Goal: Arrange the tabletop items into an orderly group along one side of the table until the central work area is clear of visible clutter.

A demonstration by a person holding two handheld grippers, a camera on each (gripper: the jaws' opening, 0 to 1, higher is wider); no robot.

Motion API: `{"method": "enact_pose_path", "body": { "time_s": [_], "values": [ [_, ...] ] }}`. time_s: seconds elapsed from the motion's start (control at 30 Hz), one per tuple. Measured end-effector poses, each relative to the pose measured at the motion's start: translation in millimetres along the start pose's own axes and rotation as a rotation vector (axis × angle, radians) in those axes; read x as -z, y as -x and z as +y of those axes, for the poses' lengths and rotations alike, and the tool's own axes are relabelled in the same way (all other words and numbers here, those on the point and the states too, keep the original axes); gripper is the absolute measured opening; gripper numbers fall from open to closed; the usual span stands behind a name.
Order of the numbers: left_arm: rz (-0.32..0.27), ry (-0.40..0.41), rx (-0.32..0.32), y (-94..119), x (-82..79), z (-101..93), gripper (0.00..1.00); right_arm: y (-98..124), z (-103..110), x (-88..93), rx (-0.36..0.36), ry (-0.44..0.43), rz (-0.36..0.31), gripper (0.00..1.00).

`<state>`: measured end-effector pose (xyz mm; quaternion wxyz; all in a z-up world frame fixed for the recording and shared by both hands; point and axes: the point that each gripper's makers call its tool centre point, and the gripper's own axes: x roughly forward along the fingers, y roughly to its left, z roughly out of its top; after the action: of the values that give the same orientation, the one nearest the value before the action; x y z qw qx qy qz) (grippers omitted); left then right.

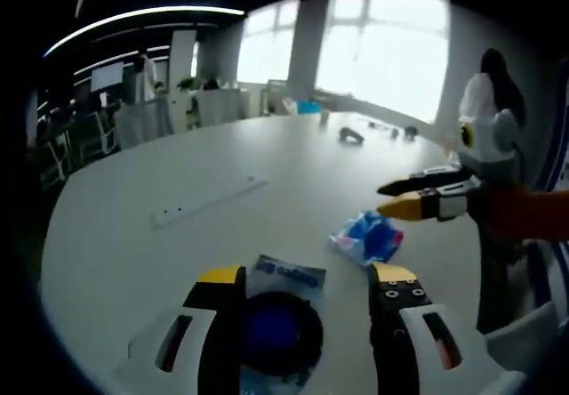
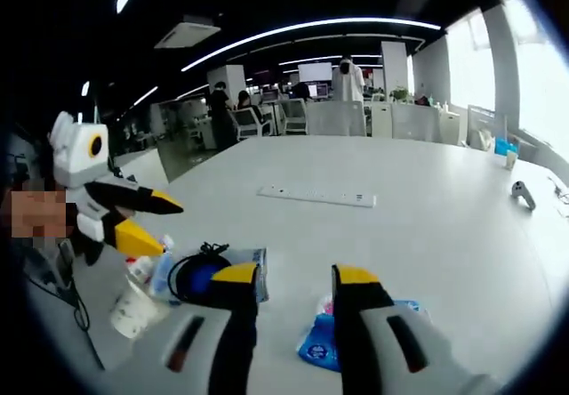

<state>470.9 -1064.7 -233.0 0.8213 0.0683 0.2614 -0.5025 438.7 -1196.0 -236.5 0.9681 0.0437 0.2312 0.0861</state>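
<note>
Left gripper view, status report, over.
Left claw open, straddling black-and-blue round item. Right claw open above blue packet. White power strip mid-table.

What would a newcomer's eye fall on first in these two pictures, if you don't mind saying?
Probably the yellow-tipped grippers: the left gripper rises open at the bottom of its own view, over a black round object with a blue centre lying on a blue-printed packet. Next, the bright blue and pink plastic packet on the white table, with the right gripper reaching toward it from the right. Farther back lies a long white power strip.
</note>
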Motion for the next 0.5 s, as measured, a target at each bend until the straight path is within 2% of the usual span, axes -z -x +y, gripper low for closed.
{"method": "enact_pose_path", "body": {
  "time_s": [0.2, 0.5],
  "values": [
    [0.003, 0.007, -0.035, 15.3, 5.5, 15.6, 0.52, -9.1, 21.6, -5.7, -0.037, 0.016, -0.003, 0.3],
    [0.019, 0.012, -0.08, 29.9, 16.9, 34.8, 0.53, -25.9, 51.0, -3.5, -0.094, 0.037, 0.021, 0.3]
  ]
}}
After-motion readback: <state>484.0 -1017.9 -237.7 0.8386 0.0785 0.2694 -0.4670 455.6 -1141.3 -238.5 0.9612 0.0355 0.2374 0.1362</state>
